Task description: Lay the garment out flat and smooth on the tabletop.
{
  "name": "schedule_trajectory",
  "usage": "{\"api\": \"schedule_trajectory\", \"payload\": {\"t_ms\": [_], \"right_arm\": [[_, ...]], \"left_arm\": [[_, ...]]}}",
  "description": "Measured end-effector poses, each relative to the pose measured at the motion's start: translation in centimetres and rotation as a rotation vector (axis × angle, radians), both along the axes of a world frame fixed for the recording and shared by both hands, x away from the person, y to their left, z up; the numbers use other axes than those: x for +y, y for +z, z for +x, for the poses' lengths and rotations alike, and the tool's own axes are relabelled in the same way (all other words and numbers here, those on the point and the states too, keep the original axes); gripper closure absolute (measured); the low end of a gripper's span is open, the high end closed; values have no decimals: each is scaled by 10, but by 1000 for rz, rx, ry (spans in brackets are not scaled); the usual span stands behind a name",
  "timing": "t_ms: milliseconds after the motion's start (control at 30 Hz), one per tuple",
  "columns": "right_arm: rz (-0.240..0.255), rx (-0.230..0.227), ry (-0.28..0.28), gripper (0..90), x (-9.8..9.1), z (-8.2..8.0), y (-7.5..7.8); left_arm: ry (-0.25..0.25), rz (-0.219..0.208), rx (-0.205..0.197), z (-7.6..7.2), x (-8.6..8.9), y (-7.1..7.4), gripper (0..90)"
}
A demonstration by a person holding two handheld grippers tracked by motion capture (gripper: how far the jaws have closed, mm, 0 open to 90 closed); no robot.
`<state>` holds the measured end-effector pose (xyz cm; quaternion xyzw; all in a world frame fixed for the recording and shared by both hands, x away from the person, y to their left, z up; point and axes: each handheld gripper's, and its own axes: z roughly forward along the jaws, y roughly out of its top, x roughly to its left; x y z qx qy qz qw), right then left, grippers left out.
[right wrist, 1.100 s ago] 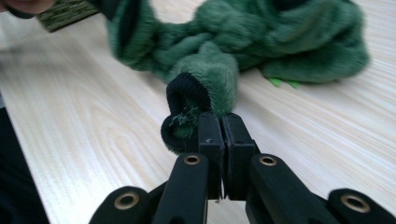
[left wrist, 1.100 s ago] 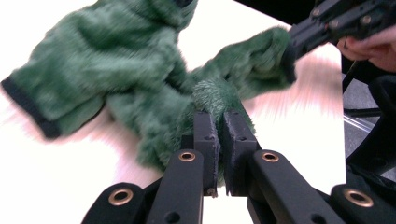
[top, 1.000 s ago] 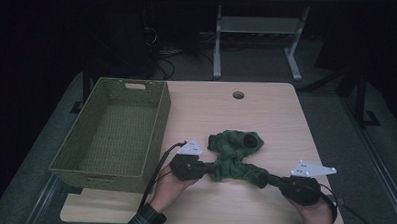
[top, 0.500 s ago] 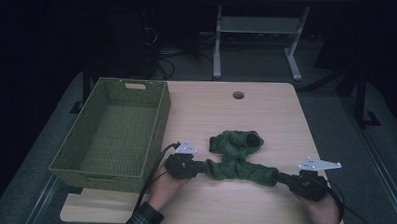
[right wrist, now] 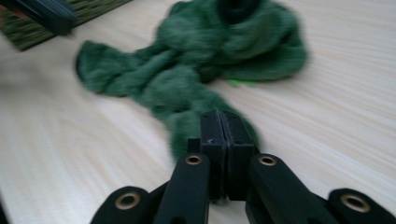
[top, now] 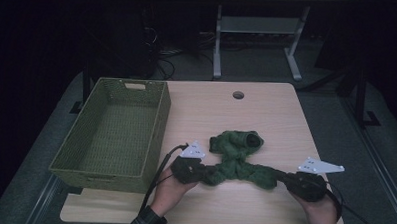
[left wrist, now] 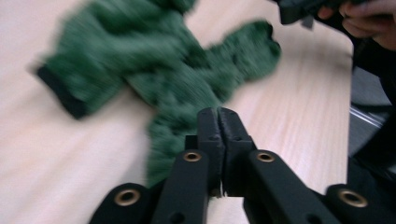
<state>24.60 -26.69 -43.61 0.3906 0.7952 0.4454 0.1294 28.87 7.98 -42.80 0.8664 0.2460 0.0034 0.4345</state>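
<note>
Your green knitted garment (top: 237, 158) lies crumpled on the pale wooden counter (top: 266, 112), to the right of the woven basket (top: 113, 131) and apart from it, on the near half of the counter. Its bulk, with a dark round opening, sits on the side away from you; two limp arms of cloth run from it toward you, one to the left and one to the right.

Your left hand-held gripper (top: 198, 171) meets the end of the left arm of cloth, the end nearer the basket. In the left gripper view its jaws stand pressed together, having just been closing, with the tips over the green knit (left wrist: 173, 88); the picture is blurred, and you cannot tell whether any cloth is pinched between the pads. Your left hand (top: 169, 190) holds it close to the basket's near right corner.

Your right hand-held gripper (top: 282, 179) meets the end of the other arm of cloth, well away from the basket. In the right gripper view its jaws are likewise pressed together at the tip of the knit (right wrist: 196, 88), and whether cloth sits between them cannot be told. Your right hand (top: 319, 209) grips it near the counter's front edge.

A round cable hole (top: 238, 95) lies in the counter beyond the garment, right of the basket's far end
</note>
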Motion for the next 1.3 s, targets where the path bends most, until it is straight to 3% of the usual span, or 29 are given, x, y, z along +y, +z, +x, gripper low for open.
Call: {"api": "schedule_trajectory", "payload": {"t_ms": [133, 200, 433, 667, 900, 1133, 1300], "right_arm": [[-63, 44, 33, 897, 12, 6, -12], [-104, 64, 21, 898, 13, 10, -16], [-165, 116, -17, 899, 8, 22, -27], [-189, 134, -29, 900, 6, 26, -28], [-199, 159, -36, 900, 2, 16, -27], [-224, 164, -8, 900, 3, -7, -25], [-223, 153, 7, 899, 4, -16, -25]], "left_arm": [[-3, 64, 26, 3, -7, -20, 895], [14, 90, 27, 6, -5, -26, 895], [61, 171, -9, 17, 5, -31, 896], [54, 208, -16, 23, 10, -34, 898], [29, 205, 11, 16, 14, -33, 898], [1, 147, 71, 5, 19, -35, 898], [-11, 131, 74, -2, 23, -36, 897]]}}
